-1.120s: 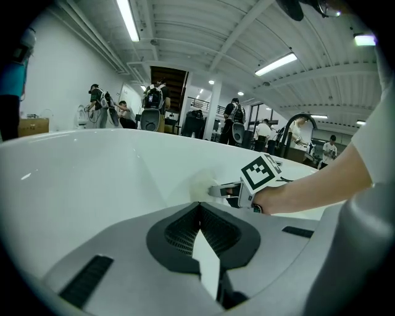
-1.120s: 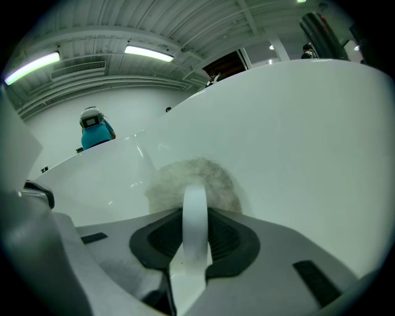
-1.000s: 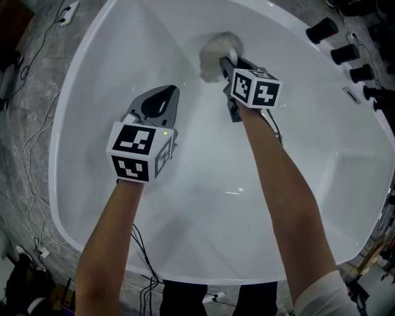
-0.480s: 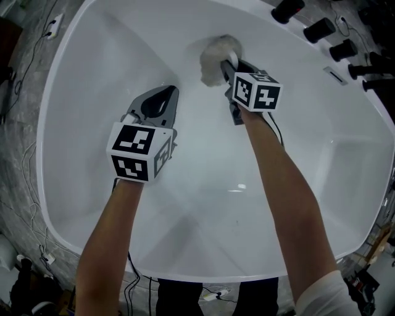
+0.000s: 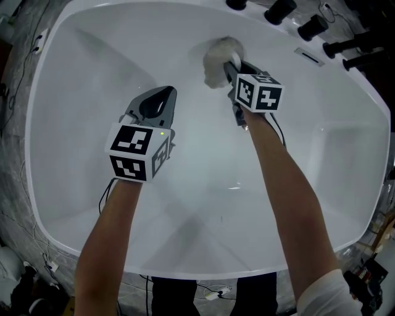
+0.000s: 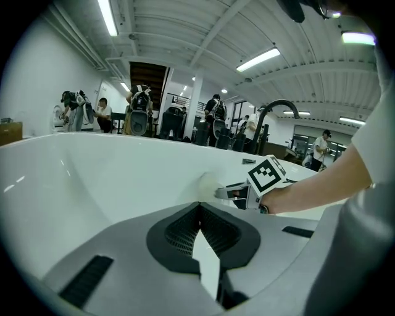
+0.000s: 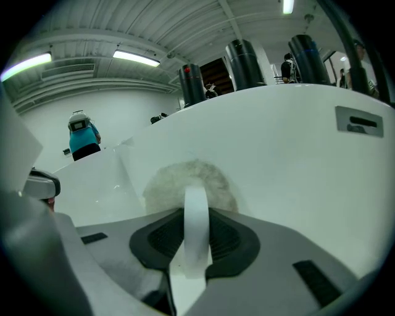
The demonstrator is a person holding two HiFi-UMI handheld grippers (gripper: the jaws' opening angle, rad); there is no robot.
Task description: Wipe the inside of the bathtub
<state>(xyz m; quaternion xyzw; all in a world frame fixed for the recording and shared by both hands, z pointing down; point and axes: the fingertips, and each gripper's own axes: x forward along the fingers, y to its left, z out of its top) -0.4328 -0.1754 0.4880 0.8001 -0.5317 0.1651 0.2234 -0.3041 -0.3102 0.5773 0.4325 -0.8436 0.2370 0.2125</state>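
Note:
The white bathtub [image 5: 86, 74] fills the head view. A fluffy white wiping pad [image 5: 217, 57] is pressed against its far inner wall. My right gripper [image 5: 232, 66] is shut on the pad's white strap [image 7: 196, 225], and the pad [image 7: 190, 178] bulges just beyond the jaws. My left gripper [image 5: 162, 94] hovers over the tub floor to the left of the pad, shut with nothing in it. From the left gripper [image 6: 199, 208] view, the pad [image 6: 207, 183] and the right gripper's marker cube [image 6: 269, 175] lie ahead to the right.
Black tap knobs [image 5: 281, 11] and a spout stand on the far right rim, with a small overflow plate [image 5: 307, 57] below them. Cables [image 5: 18, 154] lie on the stone floor to the left. Several people stand in the hall beyond the tub [image 6: 99, 114].
The tub and its taps have slid leftward in the head view as the camera turned. Both grippers hold nearly the same places, and the pad stays on the far wall.

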